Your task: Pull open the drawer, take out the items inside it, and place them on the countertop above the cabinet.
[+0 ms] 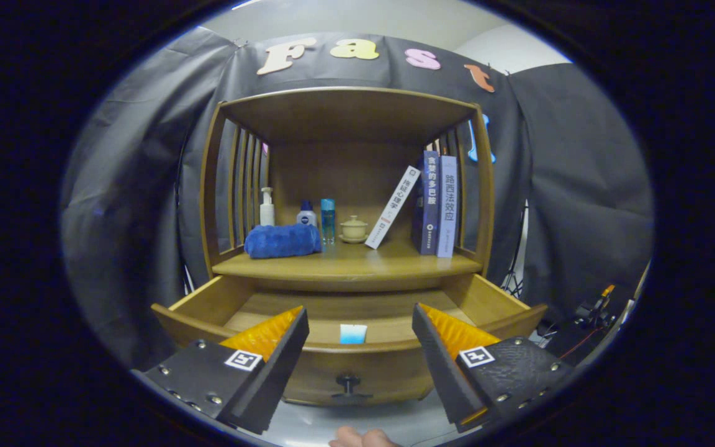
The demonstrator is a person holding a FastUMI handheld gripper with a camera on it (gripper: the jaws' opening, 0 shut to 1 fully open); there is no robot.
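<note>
Hovering over the open drawer (345, 313), we hold the gripper (360, 347) with its fingers spread wide and nothing between them; one small pale-blue item (353, 333) stands just inside the drawer's front wall, at twelve o'clock from the gap between the fingers and close ahead. Drawer knob (348, 385) sits at six o'clock of that item, on the drawer front. Countertop (357, 264) lies further on at twelve o'clock, already carrying a blue towel (283, 241), three bottles (328, 220), a small lidded cup (354, 229) and books (435, 205).

Risks as we judge them: the item rests near the front wall, so a finger coming down may strike the rim and miss or nudge the drawer; the item looks thin, so a poorly centred close could tip it flat on the drawer floor; lifting it to the countertop, we could clip the countertop's front edge; the free patch sits at five o'clock of the cup, and a careless set-down there might knock the leaning book (393, 208).
</note>
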